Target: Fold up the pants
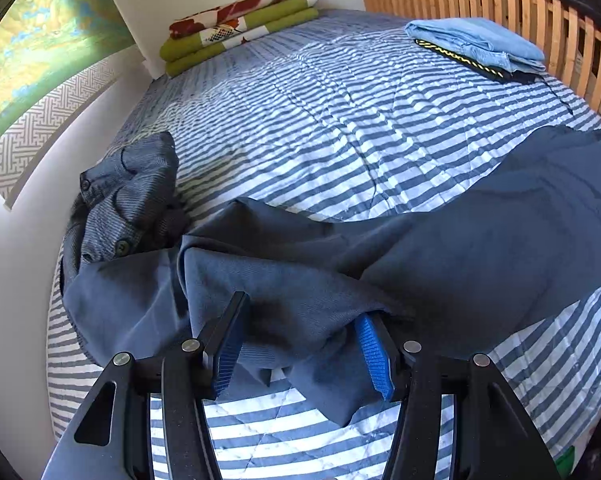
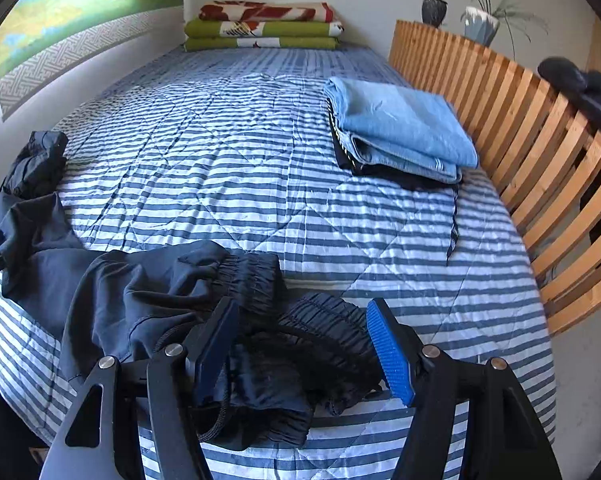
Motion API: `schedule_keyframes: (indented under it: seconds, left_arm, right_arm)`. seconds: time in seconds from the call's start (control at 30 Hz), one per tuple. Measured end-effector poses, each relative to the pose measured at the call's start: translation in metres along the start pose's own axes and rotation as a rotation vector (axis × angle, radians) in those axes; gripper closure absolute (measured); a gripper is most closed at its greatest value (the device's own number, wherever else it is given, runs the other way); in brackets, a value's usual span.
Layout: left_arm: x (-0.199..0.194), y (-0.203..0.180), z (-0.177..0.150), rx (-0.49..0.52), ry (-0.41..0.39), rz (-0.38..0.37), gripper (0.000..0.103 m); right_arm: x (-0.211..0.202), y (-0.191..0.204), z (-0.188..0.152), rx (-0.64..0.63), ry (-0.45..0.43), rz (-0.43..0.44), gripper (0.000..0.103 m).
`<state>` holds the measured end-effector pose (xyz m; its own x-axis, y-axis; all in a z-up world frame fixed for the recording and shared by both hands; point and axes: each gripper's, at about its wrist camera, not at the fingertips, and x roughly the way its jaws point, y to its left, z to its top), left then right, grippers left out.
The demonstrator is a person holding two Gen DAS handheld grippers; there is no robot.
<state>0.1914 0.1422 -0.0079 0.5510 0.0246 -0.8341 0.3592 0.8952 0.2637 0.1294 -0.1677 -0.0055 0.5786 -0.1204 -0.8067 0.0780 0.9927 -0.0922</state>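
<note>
Left gripper [image 1: 302, 338] stands spread, dark pants [image 1: 400, 248] bunched loosely between its pads, apparently unpinched. Pants stretch across the striped bed cover [image 1: 340, 120]. Right gripper [image 2: 304, 350] stands spread around the gathered waistband [image 2: 324, 320]; contact with the pads is unclear.

One pair of dark pants [image 2: 148, 292] along the bed's near edge, one grey shirt [image 1: 128, 196], two folded stacks, two grippers, two pots on the slatted rail
</note>
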Motion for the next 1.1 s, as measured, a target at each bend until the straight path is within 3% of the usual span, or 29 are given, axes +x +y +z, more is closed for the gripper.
schedule_keyframes:
  seconds: [0.17,0.43,0.57,0.7,0.73,0.77,0.8,0.83,0.9,1.1]
  left_arm:
    - [0.009,0.007,0.0,-0.02,0.016,-0.006,0.046]
    - [0.003,0.044,-0.003,-0.077,0.033,-0.001,0.046]
    - [0.003,0.046,-0.001,-0.044,0.049,-0.032,0.037]
    - [0.015,0.04,0.0,-0.047,0.086,-0.082,0.037]
    - [0.017,0.039,-0.002,-0.051,0.09,-0.073,0.047]
    - [0.017,0.04,-0.003,-0.065,0.088,-0.066,0.073]
    - [0.014,0.044,-0.005,-0.092,0.082,-0.067,0.085]
    - [0.01,0.049,-0.007,-0.122,0.069,-0.063,0.096]
    - [-0.007,0.064,-0.013,-0.181,0.021,-0.033,0.101]
    - [-0.092,0.117,-0.033,-0.332,-0.144,0.022,0.102]
  right_arm:
    - [0.012,-0.003,0.007,-0.005,0.011,0.026,0.04]
    - [0.07,-0.044,0.031,0.208,0.196,0.201,0.04]
    - [0.099,-0.034,0.03,0.222,0.314,0.268,0.04]
    - [0.103,-0.01,0.02,0.172,0.357,0.311,0.039]
    - [0.1,-0.007,0.018,0.161,0.354,0.31,0.041]
    - [0.095,-0.003,0.016,0.144,0.345,0.301,0.055]
    - [0.089,0.001,0.015,0.124,0.334,0.28,0.08]
    - [0.08,0.002,0.013,0.112,0.317,0.255,0.087]
    - [0.064,-0.003,0.016,0.125,0.281,0.264,0.091]
    - [-0.002,-0.025,0.023,0.185,0.128,0.2,0.096]
